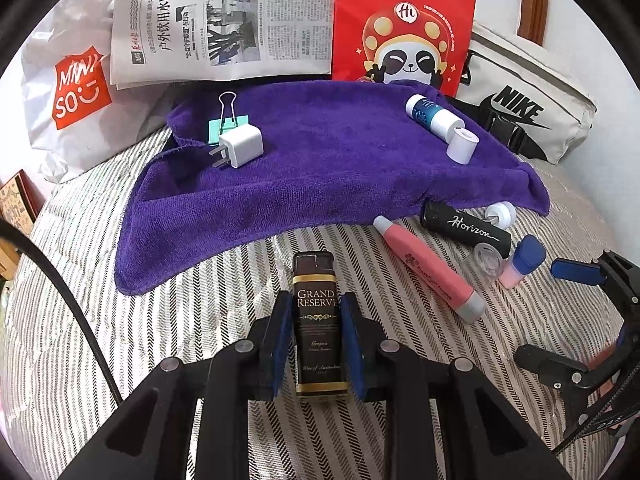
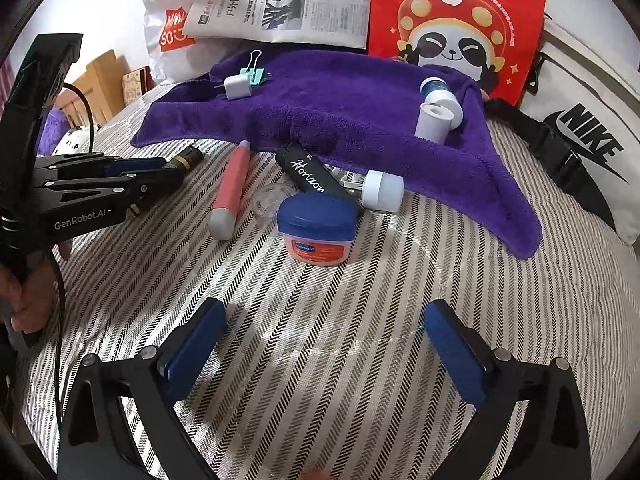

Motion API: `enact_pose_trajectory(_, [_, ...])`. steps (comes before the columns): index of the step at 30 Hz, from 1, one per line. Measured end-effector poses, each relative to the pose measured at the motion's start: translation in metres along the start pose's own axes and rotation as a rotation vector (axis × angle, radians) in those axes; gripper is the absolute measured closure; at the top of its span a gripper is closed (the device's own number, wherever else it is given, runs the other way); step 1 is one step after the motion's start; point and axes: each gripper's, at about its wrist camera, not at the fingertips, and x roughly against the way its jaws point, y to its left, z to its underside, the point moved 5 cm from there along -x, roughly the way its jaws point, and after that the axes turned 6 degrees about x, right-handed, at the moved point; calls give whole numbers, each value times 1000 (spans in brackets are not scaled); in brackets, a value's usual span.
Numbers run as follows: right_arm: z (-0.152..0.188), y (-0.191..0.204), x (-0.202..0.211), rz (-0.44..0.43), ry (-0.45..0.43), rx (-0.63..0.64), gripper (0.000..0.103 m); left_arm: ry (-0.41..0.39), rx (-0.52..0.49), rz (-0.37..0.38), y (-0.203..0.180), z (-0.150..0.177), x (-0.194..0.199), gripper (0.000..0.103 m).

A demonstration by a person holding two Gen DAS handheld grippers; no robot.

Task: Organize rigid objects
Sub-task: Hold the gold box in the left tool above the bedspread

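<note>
Grip status: your left gripper is pinched on the dark brown rectangular lighter labelled "Grand Reserve", whose length runs forward between the blue pads over the striped woven bedcover, short of the near edge of the purple terry towel. Your right gripper is spread wide with nothing between its pads; the blue-lidded pink Vaseline jar stands on the bedcover ahead of it, well apart from the fingertips. Beside the jar lie the pink tube with a grey cap, the black "Horizon" tube and a white round plug adapter. On the towel rest a white cube charger touching a mint binder clip, and a blue-and-white bottle with a white cap just beside it.
</note>
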Motion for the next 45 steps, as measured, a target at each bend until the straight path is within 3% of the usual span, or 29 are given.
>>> enact_pose_trajectory(1, [0,0,0,0,-1,0,3,1,-2,7,0,0,0,74])
enact_pose_trajectory(2, [0,0,0,0,-1,0,3,6,-19,33,-4,1,-1,61])
enact_pose_trajectory(4, [-1,0,0,-1,-1,0,3,21,-76,45,-15,3,-4,44])
enact_pose_trajectory(6, [-1,0,0,-4,-1,-1,3,11,-99,-4,-19,2,-4,39])
enact_pose_trajectory(9, [-2,0,-1,-5,0,0,2,20,-62,29,-13,1,-5,39])
enact_pose_trajectory(14, [-1,0,0,-6,0,1,2,20,-70,12,-13,1,-5,35])
enact_pose_trajectory(15, [-1,-1,0,-7,0,1,2,21,-67,4,-12,0,-6,32])
enact_pose_trajectory(17, [-1,0,0,-7,-1,0,1,35,-47,-8,-8,1,-8,12])
enact_pose_trajectory(20, [-1,-1,-1,-9,-1,-1,1,50,-56,-2,-10,2,-11,3])
enact_pose_trajectory(45, [-1,1,-2,-8,1,0,0,54,-54,-7,-11,4,-12,0])
